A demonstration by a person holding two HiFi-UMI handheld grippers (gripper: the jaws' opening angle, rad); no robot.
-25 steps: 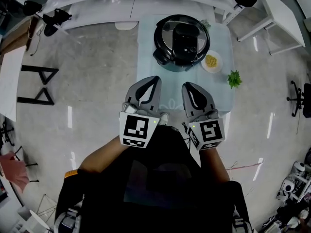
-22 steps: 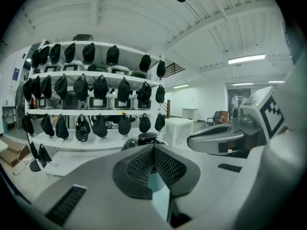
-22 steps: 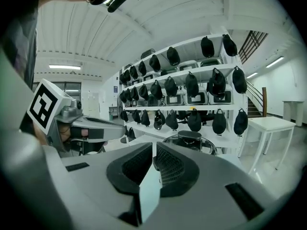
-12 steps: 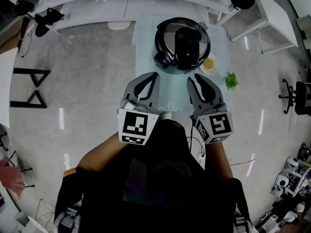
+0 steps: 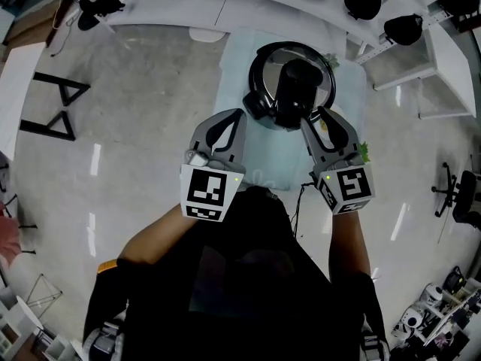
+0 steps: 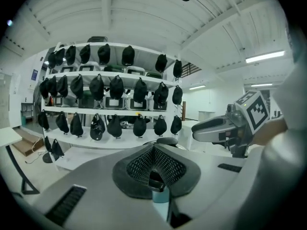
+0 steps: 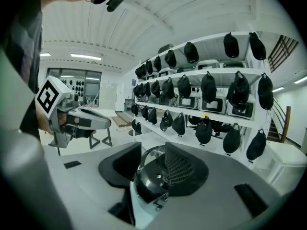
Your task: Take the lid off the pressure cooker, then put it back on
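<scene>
Head view: cooker (image 5: 291, 85), with its lid (image 5: 264, 62) on, is seen on the table (image 5: 240, 89), just ahead of the right gripper (image 5: 322, 119) fingertips and farther beyond the left gripper (image 5: 237, 119).

Left gripper view: its 2 pads are seen clenched together on nothing, probably held back in reserve.

Right gripper view: the jaws have just been opening. The cooker is framed beyond the gap, untouched, and the jaws are likely being readied for the lid.

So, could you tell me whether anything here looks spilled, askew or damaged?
Nothing stands out: the pressure cooker sits upright on the table with its lid on, and no spill shows around it.
</scene>
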